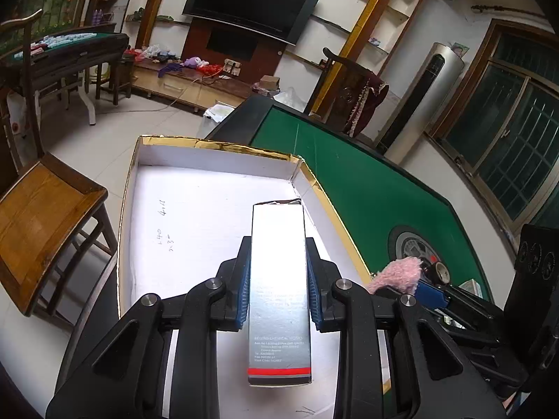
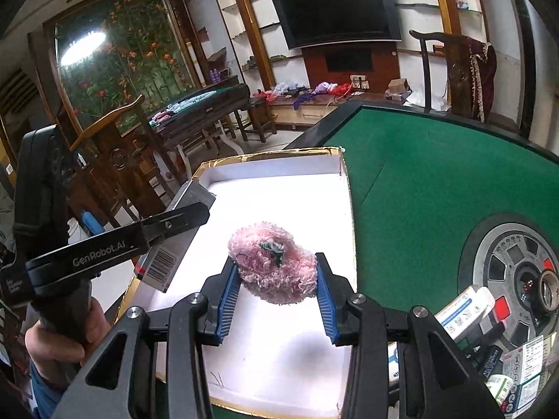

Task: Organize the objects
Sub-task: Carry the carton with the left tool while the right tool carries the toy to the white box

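My left gripper is shut on a long silver carton with a red stripe and holds it over the white tray with gold rim. My right gripper is shut on a fluffy pink pom-pom with a dark green bit on top, also over the white tray. The silver carton and the left gripper show at the left of the right wrist view. The pink pom-pom shows at the right of the left wrist view.
The tray sits on a green felt mahjong table with a round centre hub. Several small boxes and bottles lie at the table's right. A wooden chair stands left of the table.
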The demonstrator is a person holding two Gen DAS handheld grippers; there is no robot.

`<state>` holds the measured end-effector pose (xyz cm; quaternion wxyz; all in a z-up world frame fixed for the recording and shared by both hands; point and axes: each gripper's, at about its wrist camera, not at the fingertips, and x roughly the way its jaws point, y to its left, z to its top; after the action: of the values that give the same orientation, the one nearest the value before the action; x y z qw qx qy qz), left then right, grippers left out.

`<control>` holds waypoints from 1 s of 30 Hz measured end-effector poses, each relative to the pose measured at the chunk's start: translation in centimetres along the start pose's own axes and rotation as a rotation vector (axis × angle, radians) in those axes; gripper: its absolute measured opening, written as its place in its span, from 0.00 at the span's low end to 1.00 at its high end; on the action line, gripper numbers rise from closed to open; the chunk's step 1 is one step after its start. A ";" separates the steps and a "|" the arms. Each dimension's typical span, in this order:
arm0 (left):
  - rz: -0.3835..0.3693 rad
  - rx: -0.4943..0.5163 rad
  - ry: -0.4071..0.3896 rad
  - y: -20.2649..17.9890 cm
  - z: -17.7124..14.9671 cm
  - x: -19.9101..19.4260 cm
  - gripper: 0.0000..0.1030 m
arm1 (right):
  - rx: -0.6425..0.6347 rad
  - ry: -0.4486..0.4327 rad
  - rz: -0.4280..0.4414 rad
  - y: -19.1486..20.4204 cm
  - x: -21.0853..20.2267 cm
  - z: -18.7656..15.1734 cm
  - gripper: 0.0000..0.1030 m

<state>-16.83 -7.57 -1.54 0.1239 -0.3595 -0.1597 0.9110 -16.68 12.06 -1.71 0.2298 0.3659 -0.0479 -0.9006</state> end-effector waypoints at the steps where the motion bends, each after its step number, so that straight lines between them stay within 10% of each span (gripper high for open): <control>1: 0.004 0.000 0.001 0.0 0.1 0.1 0.26 | -0.001 0.002 -0.001 0.1 0.1 0.1 0.39; 30: 0.072 0.026 0.014 -1.5 1.6 1.1 0.26 | -0.062 0.096 -0.094 0.6 4.1 5.8 0.40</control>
<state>-18.54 -6.14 -0.58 0.0968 -0.3698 -0.1340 0.9143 -23.00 9.24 0.05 0.2005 0.4030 0.0083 -0.8929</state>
